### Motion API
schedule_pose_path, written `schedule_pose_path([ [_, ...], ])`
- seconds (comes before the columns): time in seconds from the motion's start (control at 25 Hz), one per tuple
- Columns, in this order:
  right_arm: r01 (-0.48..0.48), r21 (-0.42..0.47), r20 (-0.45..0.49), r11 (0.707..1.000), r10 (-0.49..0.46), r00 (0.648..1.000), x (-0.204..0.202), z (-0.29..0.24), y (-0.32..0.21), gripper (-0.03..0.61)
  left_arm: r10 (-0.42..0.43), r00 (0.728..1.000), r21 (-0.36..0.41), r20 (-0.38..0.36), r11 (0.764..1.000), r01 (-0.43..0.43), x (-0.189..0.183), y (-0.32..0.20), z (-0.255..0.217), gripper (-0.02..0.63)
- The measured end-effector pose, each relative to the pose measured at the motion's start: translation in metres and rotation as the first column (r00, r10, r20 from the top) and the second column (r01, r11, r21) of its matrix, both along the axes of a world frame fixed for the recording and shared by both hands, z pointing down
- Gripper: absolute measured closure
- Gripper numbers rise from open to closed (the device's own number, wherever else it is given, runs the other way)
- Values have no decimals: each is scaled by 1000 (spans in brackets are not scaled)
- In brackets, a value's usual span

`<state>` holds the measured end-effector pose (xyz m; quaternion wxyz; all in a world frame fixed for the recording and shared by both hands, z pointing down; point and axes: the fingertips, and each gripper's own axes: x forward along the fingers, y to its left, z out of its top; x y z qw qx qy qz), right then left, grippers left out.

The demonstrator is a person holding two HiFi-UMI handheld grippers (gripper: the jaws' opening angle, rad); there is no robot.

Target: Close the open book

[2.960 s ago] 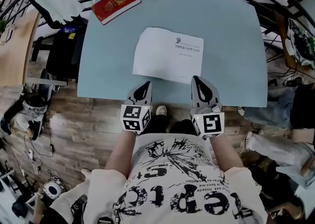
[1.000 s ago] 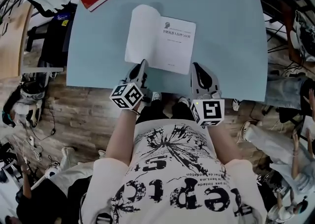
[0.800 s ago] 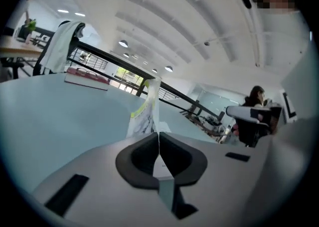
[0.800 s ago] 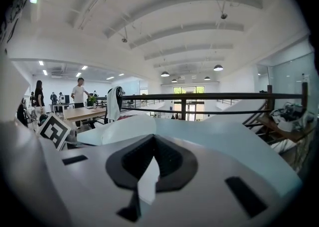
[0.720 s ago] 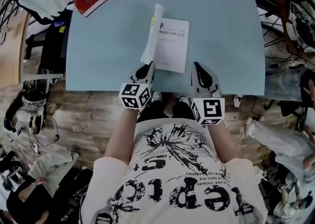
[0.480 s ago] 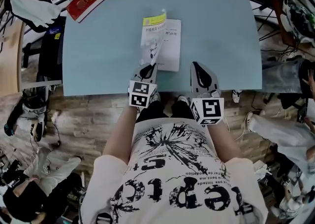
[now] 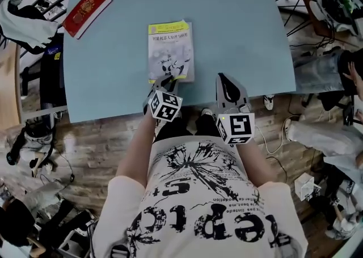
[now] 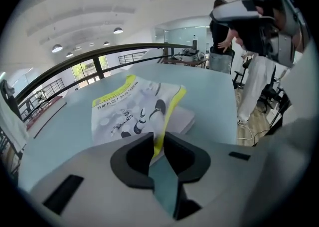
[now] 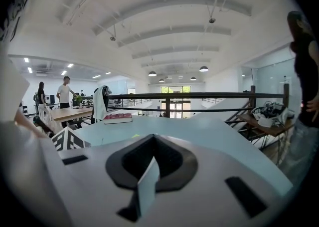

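The book (image 7: 170, 53) lies shut on the pale blue table (image 7: 244, 30), its illustrated cover with a yellow band facing up. In the left gripper view the book's (image 8: 134, 109) front cover is still slightly lifted at the near corner. My left gripper (image 7: 165, 84) is at the book's near edge; its jaws are opening, and the yellow cover edge runs loosely between the left gripper's (image 8: 158, 138) pads. My right gripper (image 7: 226, 84) hovers over the table's near edge, right of the book, shut and empty; from the right gripper's (image 9: 151, 163) own camera nothing shows between its jaws.
A red book (image 7: 87, 12) lies at the table's far left corner. A white garment (image 7: 20, 21) hangs over furniture to the left. A dark railing (image 9: 199, 95) runs behind the table. A person (image 8: 249, 36) stands off the table's right side.
The left gripper swung the left half of the open book over to the right, so the book now lies closed, cover up. The right gripper barely shifted.
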<state>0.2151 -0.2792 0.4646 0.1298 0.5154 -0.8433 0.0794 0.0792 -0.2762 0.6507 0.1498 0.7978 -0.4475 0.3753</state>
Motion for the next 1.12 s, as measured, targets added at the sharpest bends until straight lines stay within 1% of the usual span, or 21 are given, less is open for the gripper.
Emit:
schedule_pose_path([
  [0.08, -3, 15, -21, 1000, 3, 1000, 1, -1, 2, 568, 8, 1000, -14, -14, 1000, -8, 0, 1, 1, 540],
  [0.16, 1, 25, -31, 1000, 0, 1000, -1, -2, 4, 569, 24, 998, -40, -49, 999, -26, 2, 3, 2, 533],
  [0.2, 1, 24, -26, 1000, 0, 1000, -2, -2, 4, 568, 35, 996, -60, -76, 997, -39, 4, 4, 3, 513],
  [0.24, -2, 20, -20, 1000, 2, 1000, -2, -1, 5, 569, 43, 993, -78, -105, 996, -52, 8, 7, 3, 445],
  [0.28, -5, 16, -15, 1000, 5, 1000, -2, -1, 5, 568, 47, 990, -88, -131, 994, -59, 10, 8, 2, 414],
  [0.36, -10, 14, -13, 1000, 10, 1000, -3, -1, 5, 569, 40, 986, -77, -164, 996, -53, 11, 7, -4, 414],
  [0.48, -12, 18, -14, 1000, 13, 1000, -7, -3, 5, 568, 34, 981, -42, -193, 998, -43, 8, 5, -19, 414],
  [0.6, -9, 26, -11, 1000, 9, 1000, -15, -6, 4, 569, 34, 973, 24, -230, 999, -29, 3, -1, -48, 419],
  [0.64, -6, 30, -9, 1000, 6, 1000, -19, -8, 3, 569, 23, 969, 57, -246, 998, -10, -1, -6, -62, 446],
  [0.68, -4, 34, -7, 999, 4, 1000, -22, -11, 1, 568, 8, 965, 97, -262, 995, 18, -6, -11, -77, 487],
  [0.72, -2, 38, -3, 999, 2, 1000, -25, -13, 0, 569, -8, 961, 142, -278, 989, 49, -12, -17, -96, 518],
  [0.8, 3, 43, 8, 999, -3, 1000, -32, -19, -2, 569, -28, 949, 230, -315, 967, 105, -22, -26, -135, 565],
  [0.88, 13, 57, 19, 998, -15, 1000, -38, -27, -4, 569, -32, 934, 302, -355, 942, 147, -32, -31, -169, 577],
  [0.96, 25, 78, 23, 997, -27, 999, -44, -35, -6, 569, -27, 923, 356, -384, 918, 176, -42, -32, -196, 584],
  [1.04, 34, 94, 29, 995, -37, 999, -51, -44, -6, 569, -14, 919, 402, -393, 896, 186, -53, -28, -220, 589],
  [1.12, 41, 109, 37, 993, -46, 998, -58, -53, -6, 569, 16, 924, 454, -383, 874, 173, -61, -20, -244, 591],
])
